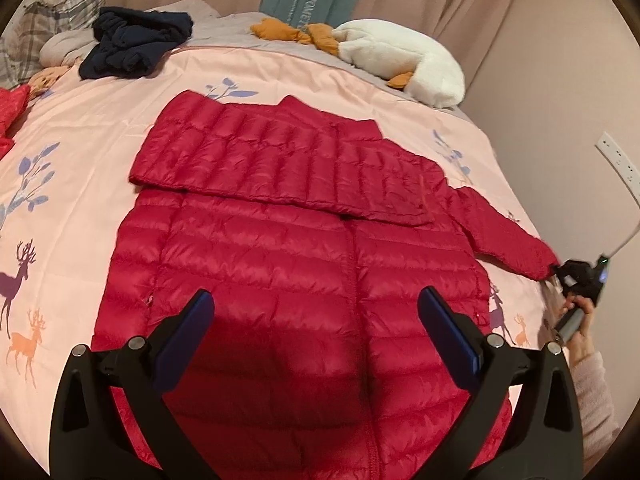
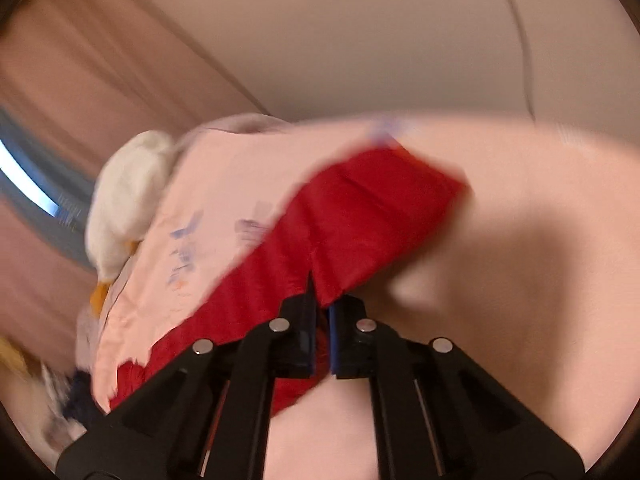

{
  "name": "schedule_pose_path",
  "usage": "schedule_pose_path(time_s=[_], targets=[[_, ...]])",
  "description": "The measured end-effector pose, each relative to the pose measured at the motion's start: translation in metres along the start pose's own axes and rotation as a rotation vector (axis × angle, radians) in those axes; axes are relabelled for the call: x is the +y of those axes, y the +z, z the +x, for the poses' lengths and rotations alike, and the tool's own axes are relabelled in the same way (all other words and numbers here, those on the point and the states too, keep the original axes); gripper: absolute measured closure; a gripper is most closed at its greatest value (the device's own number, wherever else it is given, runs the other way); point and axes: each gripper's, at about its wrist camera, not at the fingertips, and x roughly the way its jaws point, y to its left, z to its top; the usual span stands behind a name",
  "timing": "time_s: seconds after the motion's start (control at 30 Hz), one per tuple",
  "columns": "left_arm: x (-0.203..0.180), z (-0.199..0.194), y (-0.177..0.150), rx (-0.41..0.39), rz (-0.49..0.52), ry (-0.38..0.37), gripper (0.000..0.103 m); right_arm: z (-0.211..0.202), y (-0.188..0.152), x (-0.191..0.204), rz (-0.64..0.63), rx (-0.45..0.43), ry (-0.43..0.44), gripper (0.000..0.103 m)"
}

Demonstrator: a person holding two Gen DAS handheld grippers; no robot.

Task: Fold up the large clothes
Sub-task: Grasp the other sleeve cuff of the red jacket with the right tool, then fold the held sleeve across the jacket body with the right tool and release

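A red quilted puffer jacket [image 1: 288,248] lies flat on the pink bedspread [image 1: 88,184]. One sleeve is folded across its chest; the other sleeve [image 1: 508,232] stretches to the right. My left gripper [image 1: 316,308] is open and empty, hovering over the jacket's lower part. My right gripper [image 1: 576,278] shows at the right edge of the left wrist view, at the cuff of the stretched sleeve. In the blurred right wrist view the right gripper [image 2: 321,300] is shut on the red sleeve [image 2: 360,216].
A dark navy garment [image 1: 132,44] and plaid pillows [image 1: 52,20] lie at the far left. A white plush goose [image 1: 404,60] lies at the back right. Another red garment [image 1: 12,112] lies at the left edge. A wall with a socket [image 1: 616,160] borders the bed's right side.
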Motion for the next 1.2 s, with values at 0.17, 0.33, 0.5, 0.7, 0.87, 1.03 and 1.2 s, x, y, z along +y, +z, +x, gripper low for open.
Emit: schedule_pose_path(time_s=[0.17,0.33,0.5,0.7,0.87,1.03,1.2], targets=[[0.015,-0.002,0.000,0.009,-0.066,-0.031,0.001,-0.053,-0.019,0.104,-0.327,-0.065,0.155,0.099],[0.026,-0.010,0.000,0.013,-0.103,-0.080,0.001,-0.088,-0.070,0.192,-0.571,-0.052,0.307,0.099],[0.034,-0.018,0.005,0.014,-0.119,-0.169,0.001,-0.092,-0.144,0.257,-0.761,0.028,0.410,0.098],[0.051,-0.002,0.018,0.034,-0.224,-0.306,0.001,-0.089,-0.248,0.298,-1.014,0.101,0.410,0.090],[0.065,0.032,0.023,0.091,-0.348,-0.407,0.001,-0.070,-0.325,0.308,-1.232,0.216,0.368,0.059],[0.067,0.062,0.027,0.155,-0.417,-0.467,0.001,-0.081,-0.331,0.289,-1.237,0.239,0.401,0.043],[0.055,0.085,0.039,0.170,-0.432,-0.511,0.001,-0.120,-0.293,0.247,-1.093,0.185,0.473,0.032]])
